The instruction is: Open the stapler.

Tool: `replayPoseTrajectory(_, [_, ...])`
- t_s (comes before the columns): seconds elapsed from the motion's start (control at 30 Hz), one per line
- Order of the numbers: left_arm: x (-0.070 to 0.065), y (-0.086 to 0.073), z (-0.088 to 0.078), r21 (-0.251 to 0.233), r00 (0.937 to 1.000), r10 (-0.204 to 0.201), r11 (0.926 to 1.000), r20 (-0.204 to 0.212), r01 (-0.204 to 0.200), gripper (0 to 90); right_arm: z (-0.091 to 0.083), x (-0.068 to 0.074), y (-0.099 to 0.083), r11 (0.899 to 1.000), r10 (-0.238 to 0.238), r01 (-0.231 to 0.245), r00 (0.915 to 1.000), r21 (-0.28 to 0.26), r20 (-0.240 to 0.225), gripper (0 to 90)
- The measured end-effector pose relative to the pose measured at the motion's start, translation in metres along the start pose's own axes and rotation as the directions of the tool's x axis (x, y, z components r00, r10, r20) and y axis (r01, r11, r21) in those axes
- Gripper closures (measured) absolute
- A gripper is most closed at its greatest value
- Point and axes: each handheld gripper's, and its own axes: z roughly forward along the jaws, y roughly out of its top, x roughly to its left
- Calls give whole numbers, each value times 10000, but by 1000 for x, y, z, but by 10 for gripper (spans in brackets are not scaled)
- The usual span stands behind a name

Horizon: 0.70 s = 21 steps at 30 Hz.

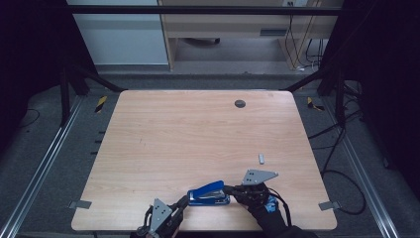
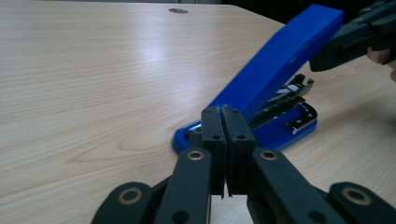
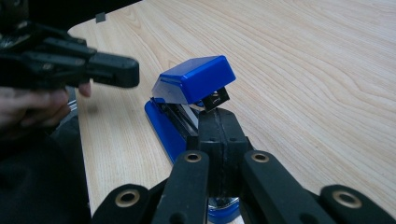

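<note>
Hand-held gripper pair (image 1: 184, 202) (image 1: 231, 190) clenched beside stapler (image 1: 209, 194), near table's (image 1: 198, 129) front edge

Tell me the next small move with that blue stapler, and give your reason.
Probably ease the left gripper down onto the rear of the stapler base to steady it. Its jaws are shut and sit at the hinge end, the blue lid is tilted up, and the right gripper is shut at the front end.

A blue stapler (image 1: 209, 193) lies between 2 hand-held grippers near the table's (image 1: 198, 134) front edge.
</note>
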Motion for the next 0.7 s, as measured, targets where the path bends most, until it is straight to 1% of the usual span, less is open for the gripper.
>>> replayPoseTrajectory(0.03, [-3,-1,1,10,10000,39,10000,53,-39,896,0,0,0,10000,0,0,10000,2,-1,900])
replayPoseTrajectory(0.07, [-3,-1,1,10,10000,39,10000,53,-39,897,0,0,0,10000,0,0,10000,2,-1,900])
replayPoseTrajectory(0.13, [-10,-1,4,46,9999,82,10000,144,-82,897,0,0,0,10000,8,-8,10000,-5,-4,900])
replayPoseTrajectory(0.2, [-12,-1,5,20,9998,27,10000,205,-27,898,0,0,0,10000,12,-12,10000,-1,-10,900])
replayPoseTrajectory(0.27, [-17,-1,7,61,9997,115,9999,218,-116,898,0,0,0,10000,10,-10,10000,-2,-11,900])
replayPoseTrajectory(0.3, [-22,-2,10,61,9994,188,9998,280,-190,898,0,0,0,10000,16,-16,10000,-3,-14,900])
replayPoseTrajectory(0.4, [-28,-1,14,54,9990,265,9996,348,-267,898,0,0,0,10000,10,-10,10000,-5,-18,900])
replayPoseTrajectory(0.43, [-28,-1,14,54,9990,265,9996,348,-267,898,0,0,0,10000,10,-10,10000,-5,-18,900])
replayPoseTrajectory(0.47, [-32,0,17,83,9987,351,9993,364,-354,898,0,0,0,10000,19,-19,10000,-9,-22,900])
replayPoseTrajectory(0.53, [-34,1,18,48,9985,404,9992,379,-406,897,0,0,0,10000,13,-13,10000,-14,-23,900])
replayPoseTrajectory(0.6, [-39,2,24,63,9980,485,9988,396,-488,898,0,0,0,10000,14,-14,10000,-16,-26,900])
replayPoseTrajectory(0.63, [-39,2,24,63,9980,485,9988,396,-488,898,0,0,0,10000,23,-23,10000,-10,-31,900])
replayPoseTrajectory(0.67, [-41,3,26,69,9977,544,9985,403,-547,897,0,0,0,10000,17,-17,10000,-14,-27,900])
replayPoseTrajectory(0.7, [-46,3,29,84,9970,716,9974,311,-719,898,0,0,0,10000,20,-20,10000,-13,-30,900])
